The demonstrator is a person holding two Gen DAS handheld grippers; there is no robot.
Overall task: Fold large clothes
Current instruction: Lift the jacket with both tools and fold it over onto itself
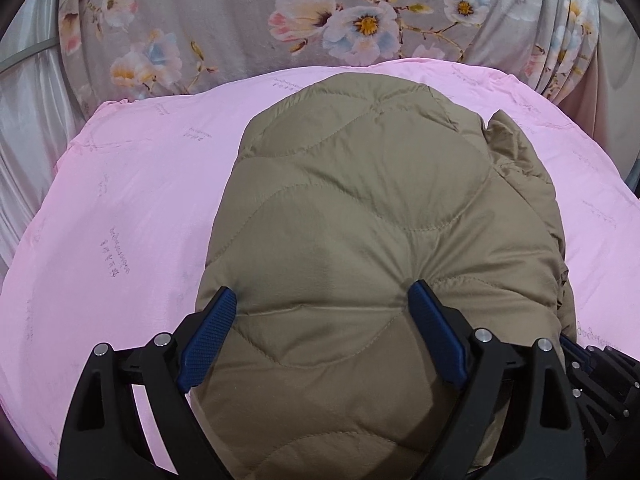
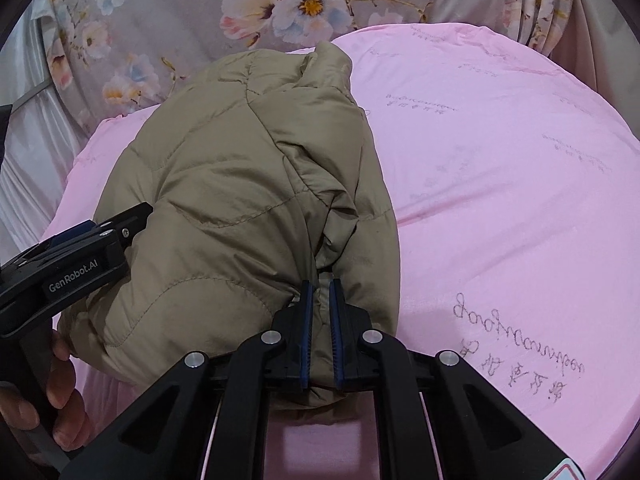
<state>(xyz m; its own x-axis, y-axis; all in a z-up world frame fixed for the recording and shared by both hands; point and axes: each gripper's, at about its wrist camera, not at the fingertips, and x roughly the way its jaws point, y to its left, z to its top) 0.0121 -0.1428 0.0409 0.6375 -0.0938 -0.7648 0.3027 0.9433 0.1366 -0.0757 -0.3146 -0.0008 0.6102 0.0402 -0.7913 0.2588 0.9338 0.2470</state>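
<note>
Jacket folded mid-sheet, right gripper clamping its hem, left gripper spread wide atop, pink room around.

A pink quilt printed with faint lines of script covers the bed, and a khaki quilted jacket lies bundled on top of it (its stitching runs in wavy seams). Behind the quilt, a grey floral cloth drapes.
</note>
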